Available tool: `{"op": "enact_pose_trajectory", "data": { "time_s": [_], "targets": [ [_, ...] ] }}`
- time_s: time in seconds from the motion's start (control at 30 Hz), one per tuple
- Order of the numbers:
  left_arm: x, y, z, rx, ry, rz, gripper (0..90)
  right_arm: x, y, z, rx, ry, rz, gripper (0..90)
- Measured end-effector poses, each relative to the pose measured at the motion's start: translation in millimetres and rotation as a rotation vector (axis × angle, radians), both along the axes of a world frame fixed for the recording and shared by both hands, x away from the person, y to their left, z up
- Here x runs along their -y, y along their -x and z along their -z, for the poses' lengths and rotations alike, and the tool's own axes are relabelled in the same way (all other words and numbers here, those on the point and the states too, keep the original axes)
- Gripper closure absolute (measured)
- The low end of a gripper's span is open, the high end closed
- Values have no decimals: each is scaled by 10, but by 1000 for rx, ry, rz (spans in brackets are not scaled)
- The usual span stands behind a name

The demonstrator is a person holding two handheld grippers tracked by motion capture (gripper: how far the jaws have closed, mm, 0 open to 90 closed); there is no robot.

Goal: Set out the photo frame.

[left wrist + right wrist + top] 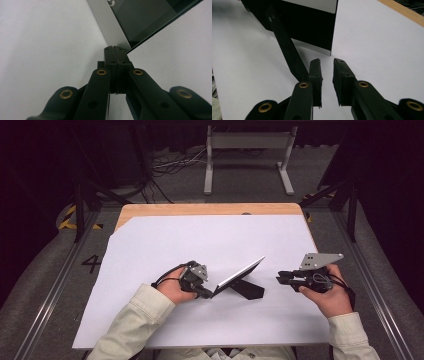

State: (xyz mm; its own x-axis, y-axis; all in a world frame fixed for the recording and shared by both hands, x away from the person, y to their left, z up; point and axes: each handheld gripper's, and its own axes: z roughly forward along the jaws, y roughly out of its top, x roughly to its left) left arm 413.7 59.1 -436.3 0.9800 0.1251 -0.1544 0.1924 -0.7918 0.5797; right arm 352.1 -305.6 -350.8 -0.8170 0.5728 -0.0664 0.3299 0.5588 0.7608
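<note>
Item 1: your left hand-held gripper (204, 292), jaws fully closed, pinching the lower-left corner of the picture frame (239, 274). Frame runs up & away to the right from that grip, long axis slanted, glass side tilted up.

Item 2: prop leg (248, 289), black, under the frame, foot on the white sheet (165, 240) over the tabletop (150, 210).

Item 3: your right hand-held gripper (280, 278), jaws part-open, nothing between them; near the frame's right side, leg just ahead-left of its jaws.

Count: 1 frame, 1 leg, 2 grippers. Left is nearer, already touching.

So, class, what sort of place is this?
Probably a lab recording bay: a wooden table under a white sheet, dark curtains, loose floor cables, and yellow-black floor tape.
</note>
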Motion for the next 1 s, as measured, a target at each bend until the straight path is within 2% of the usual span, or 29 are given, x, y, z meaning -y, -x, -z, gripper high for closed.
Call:
{"op": "enact_pose_trajectory", "data": {
  "time_s": [0.17,0.37,0.63,1.0],
  "targets": [
    [54,32,-2,-10,-3,33,900,12,3,-3,-2,-2,1,771],
    [151,98,1,-42,-3,76,900,26,7,-12,-2,-6,3,771],
    [293,195,5,-46,1,127,900,54,17,-34,3,-13,8,768],
    [436,290,15,-70,8,163,900,71,23,-47,4,-18,12,767]
  ]
}}
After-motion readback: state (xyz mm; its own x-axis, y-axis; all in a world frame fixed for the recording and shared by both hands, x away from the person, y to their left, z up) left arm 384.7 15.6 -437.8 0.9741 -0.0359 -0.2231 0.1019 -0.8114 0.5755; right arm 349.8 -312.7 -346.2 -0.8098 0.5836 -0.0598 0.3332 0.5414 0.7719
